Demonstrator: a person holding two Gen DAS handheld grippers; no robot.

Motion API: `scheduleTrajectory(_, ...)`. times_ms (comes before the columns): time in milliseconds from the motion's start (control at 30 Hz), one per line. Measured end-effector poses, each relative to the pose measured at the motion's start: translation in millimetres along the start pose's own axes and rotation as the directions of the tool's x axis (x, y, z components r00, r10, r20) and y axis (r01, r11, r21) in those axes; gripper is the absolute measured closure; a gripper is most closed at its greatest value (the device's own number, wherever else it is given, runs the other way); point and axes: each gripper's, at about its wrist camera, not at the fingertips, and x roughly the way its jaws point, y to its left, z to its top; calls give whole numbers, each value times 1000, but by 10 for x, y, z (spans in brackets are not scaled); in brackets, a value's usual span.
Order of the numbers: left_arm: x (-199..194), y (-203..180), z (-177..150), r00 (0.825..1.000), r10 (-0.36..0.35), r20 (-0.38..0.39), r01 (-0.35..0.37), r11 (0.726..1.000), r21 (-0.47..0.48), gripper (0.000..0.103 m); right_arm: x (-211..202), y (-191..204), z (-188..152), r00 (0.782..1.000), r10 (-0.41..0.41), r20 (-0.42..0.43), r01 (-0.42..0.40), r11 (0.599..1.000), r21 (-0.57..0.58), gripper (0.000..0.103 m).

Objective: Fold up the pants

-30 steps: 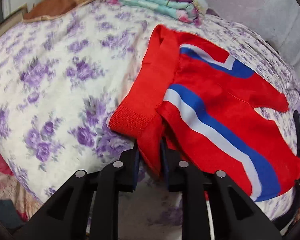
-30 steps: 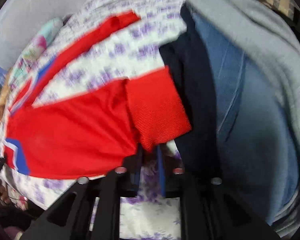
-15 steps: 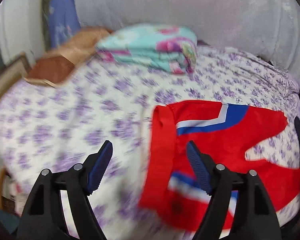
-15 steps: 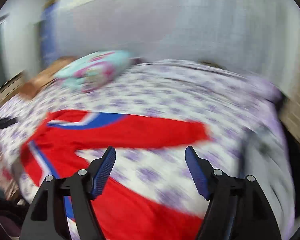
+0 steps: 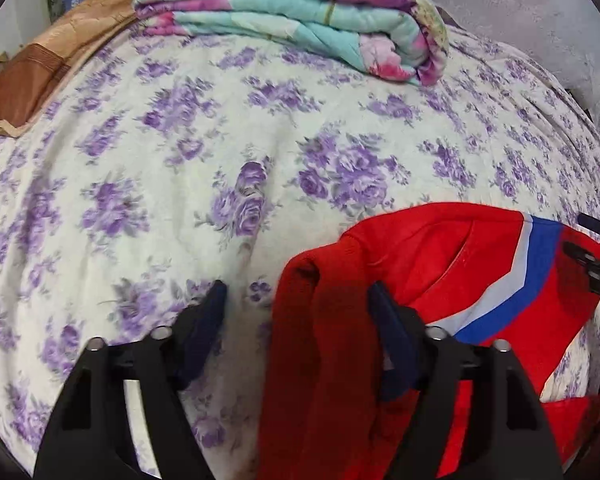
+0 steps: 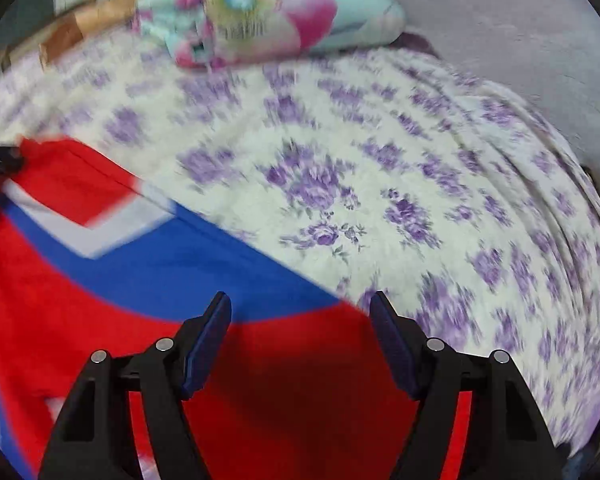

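Left gripper (image 5: 298,304) open, jaws just narrowing; red pants (image 5: 460,264) lay on floral bedspread (image 5: 180,160), waistband fold between jaws, unpinched. Right gripper (image 6: 300,316) open over pants, narrowing too. Folded quilt (image 5: 300,12) far ahead.

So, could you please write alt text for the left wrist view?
The open left gripper straddles the edge of red pants with a blue and white stripe, on a purple-flowered bedspread. A folded quilt lies behind.
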Motion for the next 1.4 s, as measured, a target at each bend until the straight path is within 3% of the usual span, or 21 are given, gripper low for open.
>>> scheduleTrajectory(67,-29,-30,-2,1000,-29,5,29,1000,8,62,207,-29,-13,997,44,-64,-44,999,-2,63)
scheduleTrajectory(100,-90,-48,-12,1000,-15,28,14,1000,12,65,166,-31,-1,997,68,-29,-69,998,-8,98)
scheduleTrajectory(133,-125,-75,-7,999,-10,43,9,1000,15,74,121,-29,-6,998,64,-26,-65,998,-18,100)
scheduleTrajectory(300,-397,41,-37,993,-64,100,65,998,-10,93,-432,-49,-166,994,69,83,-69,998,-9,100)
scheduleTrajectory(333,-446,52,-47,992,-73,107,74,997,-6,103,-552,-35,-196,992,66,111,-66,998,-8,100)
scheduleTrajectory(400,-556,62,-88,990,-84,117,85,996,-2,103,-882,6,-277,984,60,167,-59,998,-13,100)
scheduleTrajectory(533,-654,16,-170,992,-70,106,68,998,19,103,-1173,98,-384,980,30,194,-23,999,-38,100)
scheduleTrajectory(600,-627,-9,-192,994,-65,90,64,998,14,96,-1189,130,-430,984,6,181,1,999,-39,100)
scheduleTrajectory(633,-608,-24,-191,994,-73,83,72,997,12,78,-1191,157,-453,985,-3,175,9,999,-35,100)
scheduleTrajectory(667,-587,-46,-175,994,-77,83,76,997,10,51,-1196,170,-475,985,-8,172,13,999,-32,100)
scheduleTrajectory(700,-564,-72,-142,993,-67,98,67,998,6,42,-1209,187,-500,985,-9,173,14,1000,-26,100)
scheduleTrajectory(733,-543,-90,-116,992,-59,110,58,998,6,36,-1219,189,-512,985,-7,173,11,1000,-22,100)
scheduleTrajectory(900,-231,-193,117,995,-83,63,83,997,2,36,-1206,187,-551,984,3,176,-3,1000,1,100)
scheduleTrajectory(933,-126,-207,162,995,-92,36,92,996,-8,38,-1199,181,-556,984,6,176,-7,1000,8,100)
scheduleTrajectory(1033,-39,-211,191,996,-92,17,92,995,-28,59,-1204,186,-582,984,7,179,-10,1000,18,100)
scheduleTrajectory(1067,-72,-199,178,995,-101,27,102,994,-33,76,-1219,184,-600,983,8,182,-13,1000,22,100)
scheduleTrajectory(1100,-136,-190,160,994,-101,45,102,994,-31,84,-1265,179,-636,981,3,193,-9,999,32,100)
scheduleTrajectory(1233,-627,-75,-31,966,-223,131,229,973,-35,87,-1594,187,-843,967,26,255,-44,997,65,100)
scheduleTrajectory(1400,-1276,-3,-515,935,-294,200,296,955,18,87,-2265,472,-1391,927,89,364,-110,993,38,100)
